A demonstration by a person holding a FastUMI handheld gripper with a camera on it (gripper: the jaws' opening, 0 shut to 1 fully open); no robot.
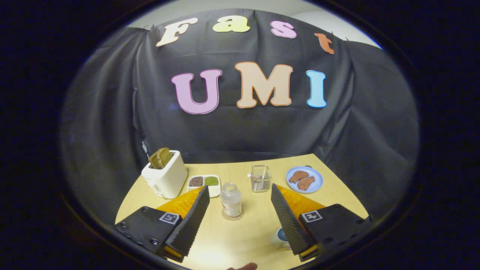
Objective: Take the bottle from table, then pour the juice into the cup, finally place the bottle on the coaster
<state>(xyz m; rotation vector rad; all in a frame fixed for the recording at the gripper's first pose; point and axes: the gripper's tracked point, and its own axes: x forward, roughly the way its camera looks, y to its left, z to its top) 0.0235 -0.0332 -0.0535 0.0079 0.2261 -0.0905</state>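
A small clear bottle [231, 200] with a pale cap stands upright on a round coaster [232, 216] in the middle of the wooden table [240, 240]. It is just ahead of my gripper [240, 188], about level with the fingertips and a little nearer the left finger. The gripper is open wide and nothing touches its fingers. A clear glass cup [260, 178] with a straw in it stands beyond the bottle, slightly to its right.
A white toaster [165, 178] with toast stands at the back left, with a white two-part dish [204, 183] beside it. A blue plate [304, 179] with brown food is at the back right. A small white-and-blue object [279, 237] sits by the right finger. A person's fingertip [245, 266] shows at the near edge.
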